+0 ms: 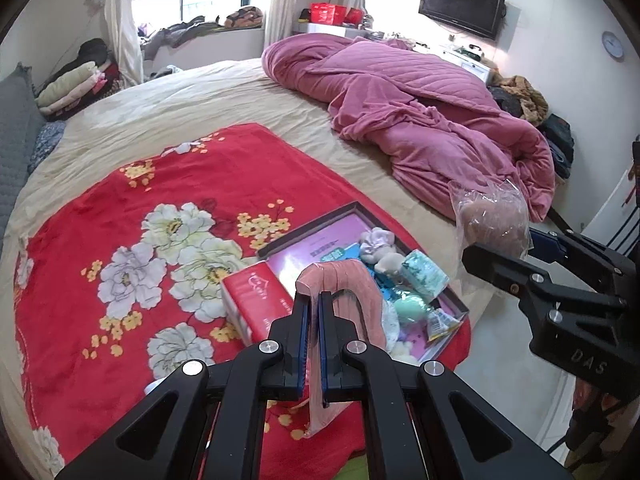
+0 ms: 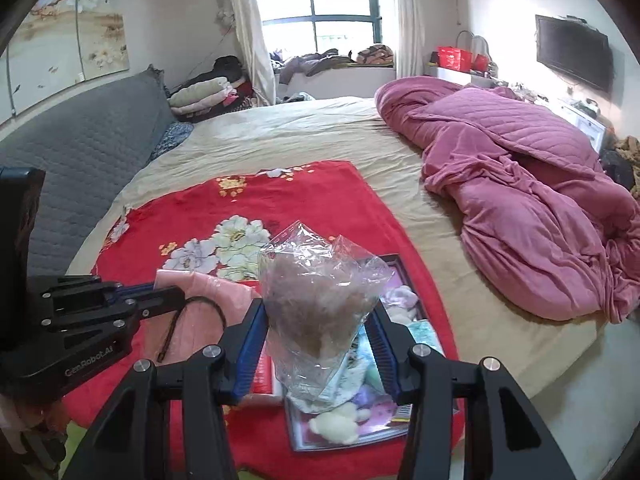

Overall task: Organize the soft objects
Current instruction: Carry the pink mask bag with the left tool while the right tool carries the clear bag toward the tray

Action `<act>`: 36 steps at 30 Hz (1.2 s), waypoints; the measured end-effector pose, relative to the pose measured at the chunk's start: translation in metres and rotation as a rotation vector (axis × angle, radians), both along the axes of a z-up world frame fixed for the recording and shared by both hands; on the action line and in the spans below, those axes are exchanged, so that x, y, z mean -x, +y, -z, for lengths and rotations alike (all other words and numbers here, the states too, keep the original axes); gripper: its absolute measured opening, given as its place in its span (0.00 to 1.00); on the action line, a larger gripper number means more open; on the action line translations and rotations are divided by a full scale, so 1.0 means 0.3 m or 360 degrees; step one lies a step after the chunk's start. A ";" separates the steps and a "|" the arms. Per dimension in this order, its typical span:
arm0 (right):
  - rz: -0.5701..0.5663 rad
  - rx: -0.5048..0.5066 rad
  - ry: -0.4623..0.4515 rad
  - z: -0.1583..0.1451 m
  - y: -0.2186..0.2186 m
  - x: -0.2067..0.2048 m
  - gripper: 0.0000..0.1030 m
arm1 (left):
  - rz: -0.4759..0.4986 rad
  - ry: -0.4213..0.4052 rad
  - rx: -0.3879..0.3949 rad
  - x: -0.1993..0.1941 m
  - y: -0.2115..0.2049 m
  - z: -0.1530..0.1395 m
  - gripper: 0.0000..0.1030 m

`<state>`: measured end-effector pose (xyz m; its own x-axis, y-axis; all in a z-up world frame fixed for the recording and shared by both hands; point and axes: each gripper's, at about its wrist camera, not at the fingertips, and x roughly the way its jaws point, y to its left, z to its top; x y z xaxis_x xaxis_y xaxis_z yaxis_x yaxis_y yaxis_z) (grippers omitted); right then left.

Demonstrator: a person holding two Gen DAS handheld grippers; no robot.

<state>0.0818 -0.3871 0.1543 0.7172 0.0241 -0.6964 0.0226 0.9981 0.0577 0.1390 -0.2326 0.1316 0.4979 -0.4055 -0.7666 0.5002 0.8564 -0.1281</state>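
My left gripper [image 1: 314, 300] is shut on a pink packet in clear wrap [image 1: 344, 292] and holds it above the red floral blanket [image 1: 120, 240]; it also shows in the right wrist view [image 2: 200, 292]. My right gripper [image 2: 320, 316] is shut on a clear plastic bag with brown fluffy stuffing [image 2: 316, 300], held above a shallow box [image 1: 312, 228]; the bag also shows in the left wrist view [image 1: 494, 224]. The box holds a lilac plush [image 1: 376, 242], a teal tissue pack [image 1: 424, 274] and a green egg-shaped toy [image 1: 412, 308]. A red tissue pack [image 1: 256, 300] lies at the box's left.
A crumpled pink quilt [image 1: 420, 112] lies on the far right of the beige bed [image 1: 200, 96]. A grey padded headboard [image 2: 80, 160] is on the left. Folded clothes [image 1: 76, 84] sit by the window. A TV [image 1: 460, 4] hangs on the wall.
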 end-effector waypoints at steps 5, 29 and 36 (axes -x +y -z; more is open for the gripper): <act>0.0016 0.0010 0.0020 0.010 -0.056 -0.011 0.48 | 0.0005 0.0021 0.0010 -0.012 -0.040 0.016 0.04; -0.0019 0.0033 0.0164 0.170 -0.200 -0.102 0.48 | 0.0063 0.0209 -0.0023 -0.046 -0.290 0.243 0.04; -0.0029 0.0059 0.0210 0.215 -0.244 -0.131 0.48 | 0.0080 0.0256 -0.0025 -0.056 -0.361 0.308 0.04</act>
<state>0.1209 -0.4604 0.0898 0.6188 0.0088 -0.7855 0.0091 0.9998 0.0184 0.1559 -0.3409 0.0392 0.3475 -0.4141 -0.8413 0.5168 0.8332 -0.1966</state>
